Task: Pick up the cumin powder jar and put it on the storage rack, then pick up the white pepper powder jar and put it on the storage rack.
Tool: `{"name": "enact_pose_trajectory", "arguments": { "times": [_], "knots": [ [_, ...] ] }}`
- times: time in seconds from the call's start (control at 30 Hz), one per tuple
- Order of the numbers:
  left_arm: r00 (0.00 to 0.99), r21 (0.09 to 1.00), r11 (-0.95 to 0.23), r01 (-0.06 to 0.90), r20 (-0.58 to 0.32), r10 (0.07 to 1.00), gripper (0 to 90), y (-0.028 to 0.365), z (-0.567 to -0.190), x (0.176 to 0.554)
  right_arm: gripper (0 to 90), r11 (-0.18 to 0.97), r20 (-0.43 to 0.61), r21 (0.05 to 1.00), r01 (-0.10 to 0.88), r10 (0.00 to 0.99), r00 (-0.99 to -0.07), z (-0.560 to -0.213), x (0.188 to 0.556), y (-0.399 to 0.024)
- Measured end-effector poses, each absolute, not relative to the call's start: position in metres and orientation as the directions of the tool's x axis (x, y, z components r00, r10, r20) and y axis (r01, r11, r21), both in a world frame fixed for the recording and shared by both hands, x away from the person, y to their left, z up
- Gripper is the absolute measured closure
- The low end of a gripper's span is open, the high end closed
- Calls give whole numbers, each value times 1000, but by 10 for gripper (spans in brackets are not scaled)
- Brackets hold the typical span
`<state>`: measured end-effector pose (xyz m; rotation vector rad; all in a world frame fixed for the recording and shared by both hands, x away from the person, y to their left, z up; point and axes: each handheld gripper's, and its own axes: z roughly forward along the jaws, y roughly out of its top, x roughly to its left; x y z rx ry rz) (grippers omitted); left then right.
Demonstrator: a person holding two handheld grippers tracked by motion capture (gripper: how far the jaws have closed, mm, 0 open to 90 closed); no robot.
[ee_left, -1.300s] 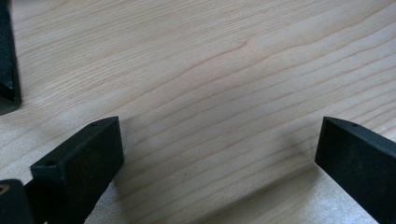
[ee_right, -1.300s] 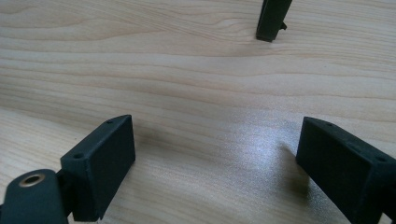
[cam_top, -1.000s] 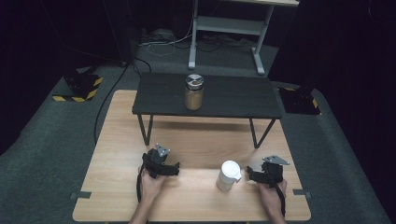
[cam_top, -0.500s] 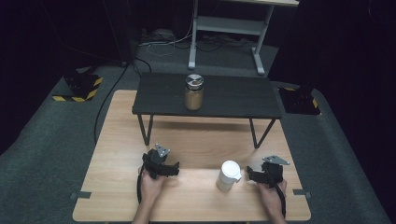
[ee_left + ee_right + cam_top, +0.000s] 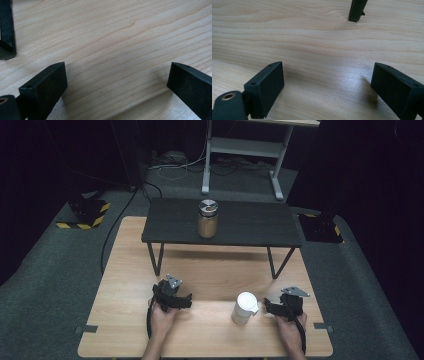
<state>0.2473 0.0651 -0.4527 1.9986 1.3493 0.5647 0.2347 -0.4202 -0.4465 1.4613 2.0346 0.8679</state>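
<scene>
Overall light: dim room, dark surroundings; wooden surface (image 5: 210, 330) lit from above.
Shadows: soft, under the black shelf (image 5: 220, 222).
Glare: pale sheen on wood in both gripper views.
Focus: high view slightly soft; near jaws in gripper views blurred.

left tool (image 5: 113, 85) jaws spread wide, nothing between them, just bare light wood bench (image 5: 112, 42) with grain running across. black leg (image 5: 7, 30) of something planted on bench top left. soft shadows under both jaws.
</scene>
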Motion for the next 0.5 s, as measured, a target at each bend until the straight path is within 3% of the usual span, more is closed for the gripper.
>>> {"name": "enact_pose_trajectory", "arguments": {
  "times": [0.5],
  "knots": [
    [376, 720, -256, 645, -7, 927, 26, 65, -453, 247, 104, 226, -22, 732, 642, 951, -310, -446, 235, -420]
  ]
}}
